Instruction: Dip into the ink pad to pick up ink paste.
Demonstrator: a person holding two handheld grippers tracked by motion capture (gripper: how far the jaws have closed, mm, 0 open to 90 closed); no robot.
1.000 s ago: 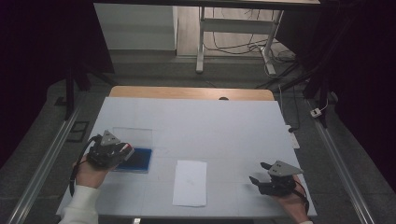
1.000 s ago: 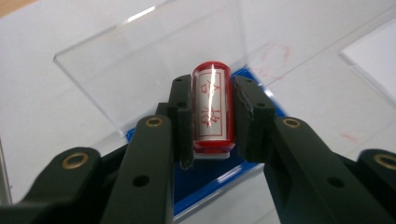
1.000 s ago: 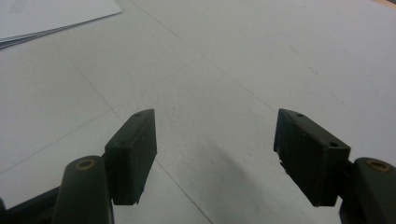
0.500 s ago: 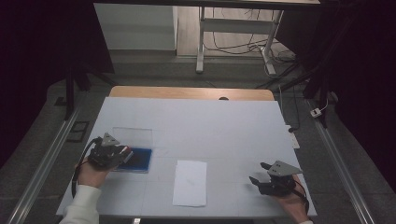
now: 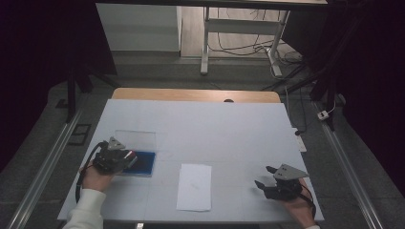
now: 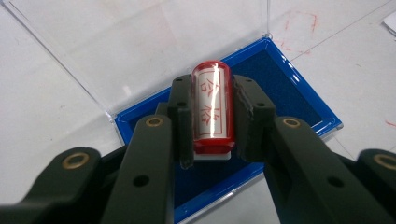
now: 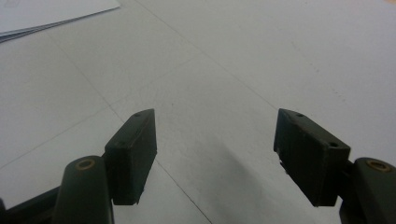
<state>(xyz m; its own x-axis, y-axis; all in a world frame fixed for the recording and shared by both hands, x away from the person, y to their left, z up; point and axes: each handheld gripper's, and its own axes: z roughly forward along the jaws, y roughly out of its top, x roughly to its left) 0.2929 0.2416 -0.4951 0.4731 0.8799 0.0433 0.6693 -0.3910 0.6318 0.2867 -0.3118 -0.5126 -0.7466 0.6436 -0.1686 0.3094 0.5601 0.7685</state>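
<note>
We have the red stamp (image 6: 212, 109) clamped between the pads of the left gripper (image 6: 212, 116), its base just over the blue ink pad (image 6: 285, 88), whose clear lid (image 6: 140, 42) lies open beyond the jaws. The right gripper (image 7: 215, 154) rests wide open on the table (image 7: 243, 60), holding nothing, with the sheet of paper (image 5: 194, 187) between the two grippers. If we press down tilted, the face may ink unevenly, or the smooth barrel could slip in the pads. The left gripper view lets us read the stamp's red lettering; from the high view we can place the paper.
</note>
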